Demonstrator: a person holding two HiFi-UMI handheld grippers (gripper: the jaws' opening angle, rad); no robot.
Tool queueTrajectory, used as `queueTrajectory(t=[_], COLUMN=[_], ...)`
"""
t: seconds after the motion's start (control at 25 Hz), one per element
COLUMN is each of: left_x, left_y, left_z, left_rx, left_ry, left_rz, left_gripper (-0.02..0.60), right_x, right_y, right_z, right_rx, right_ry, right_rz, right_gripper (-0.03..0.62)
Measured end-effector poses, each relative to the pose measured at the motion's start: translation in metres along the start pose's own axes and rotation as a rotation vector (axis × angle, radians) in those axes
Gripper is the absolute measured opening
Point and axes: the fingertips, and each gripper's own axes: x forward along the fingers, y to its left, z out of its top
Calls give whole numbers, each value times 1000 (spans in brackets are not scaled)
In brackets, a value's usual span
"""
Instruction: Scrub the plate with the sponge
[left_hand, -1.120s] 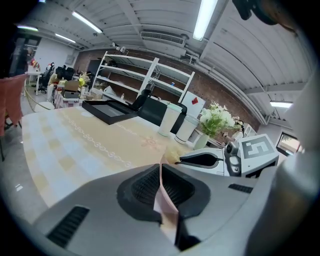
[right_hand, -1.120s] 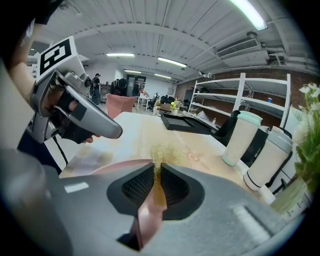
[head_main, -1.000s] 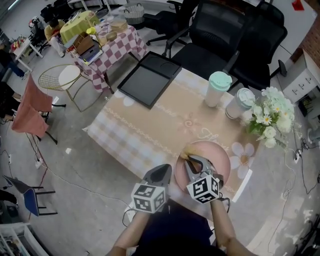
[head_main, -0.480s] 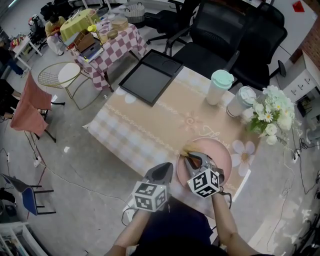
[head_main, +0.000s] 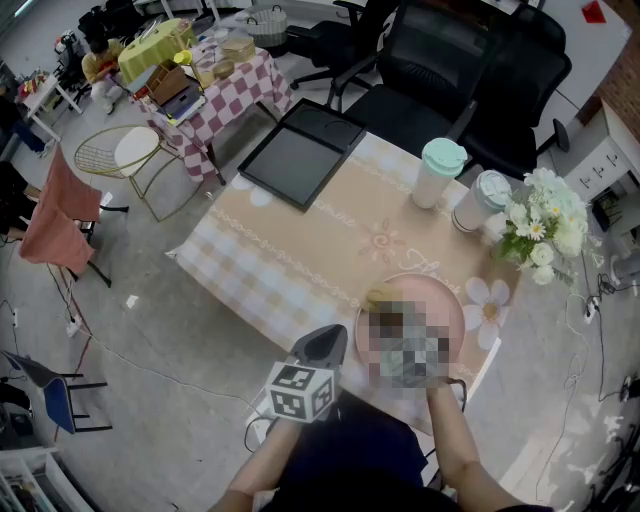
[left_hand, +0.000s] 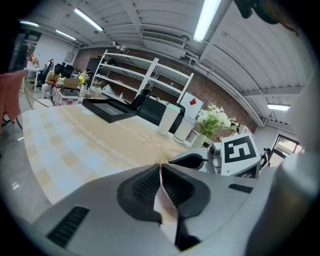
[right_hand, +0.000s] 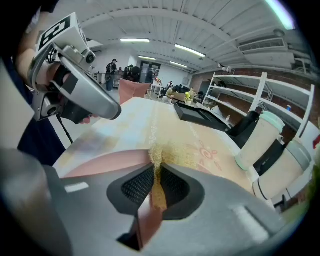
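Right gripper (right_hand: 156, 167), jaws pinching the yellow sponge (right_hand: 170, 152), bears on the pink plate (head_main: 452, 300) at the desk's (head_main: 300, 250) near edge. Left gripper (left_hand: 161, 169), jaws pressed together, waits just beside. Firm pressure and small circles look best, with the unbraced plate liable to slide.
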Motion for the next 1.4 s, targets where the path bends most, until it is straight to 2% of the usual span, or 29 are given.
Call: queueTrajectory(t=[0.8,1.4], left_x=[4,5], left_y=[-2,-4], left_z=[-2,-5], left_rx=[8,13], left_ry=[10,16], left_rz=[-16,-20], left_gripper=[21,21], right_x=[-3,-12], right_y=[17,35], right_z=[-10,-13], right_rx=[-7,4], right_ry=[47,47], right_rz=[20,71], right_gripper=[43,43])
